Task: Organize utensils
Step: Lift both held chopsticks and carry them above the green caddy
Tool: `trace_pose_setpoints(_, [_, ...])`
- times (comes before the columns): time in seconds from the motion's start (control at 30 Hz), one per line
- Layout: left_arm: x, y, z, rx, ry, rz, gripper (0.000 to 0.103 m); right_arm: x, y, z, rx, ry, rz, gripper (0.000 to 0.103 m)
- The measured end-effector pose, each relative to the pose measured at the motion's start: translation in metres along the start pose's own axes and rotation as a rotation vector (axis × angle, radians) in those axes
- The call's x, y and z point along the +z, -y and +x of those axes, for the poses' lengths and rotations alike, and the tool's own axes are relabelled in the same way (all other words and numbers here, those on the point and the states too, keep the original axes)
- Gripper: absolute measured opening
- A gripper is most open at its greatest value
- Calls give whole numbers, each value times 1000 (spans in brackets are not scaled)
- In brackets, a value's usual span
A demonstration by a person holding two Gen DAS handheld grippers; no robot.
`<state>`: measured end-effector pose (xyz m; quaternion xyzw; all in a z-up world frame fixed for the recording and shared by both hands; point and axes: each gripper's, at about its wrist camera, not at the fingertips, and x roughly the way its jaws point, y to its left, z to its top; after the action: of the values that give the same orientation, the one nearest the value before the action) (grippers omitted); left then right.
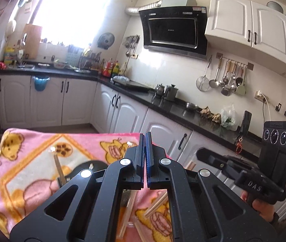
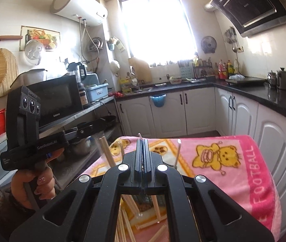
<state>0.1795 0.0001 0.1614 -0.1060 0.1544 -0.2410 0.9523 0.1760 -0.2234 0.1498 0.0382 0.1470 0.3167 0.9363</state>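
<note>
Left gripper: jaws fully closed, nothing between them. Right gripper: jaws fully closed, nothing visibly held. Wooden chopsticks lie at 6 o'clock below both grippers, on the pink cartoon towel covering the desk. Metal utensil handles stand upright beyond the fingertips.

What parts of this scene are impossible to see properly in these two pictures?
- Chopsticks, both views: mostly hidden behind the gripper frames, so they cannot be counted.
- Metal utensils, left view: lower ends hidden by the left gripper.
- Window: washed out by glare.
- Right gripper: shut; whether it pinches anything is unclear.
</note>
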Motion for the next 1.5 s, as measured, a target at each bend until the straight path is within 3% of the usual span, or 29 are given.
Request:
trace_pose_setpoints(0.4, [32,8,5,18,48,46,0,43,-18,10,31,65,-55,1])
trace_pose_setpoints(0.73, [53,3,18,56,67,64,0,72,-10,26,15,93,-59,1])
trace_pose_setpoints(1.13, [55,-21,38,125,48,53,0,75,2,54,13,73,-52,1])
trace_pose_setpoints(1.5, [38,-46,59,163,12,6,0,59,8,82,-3,44,-31,1])
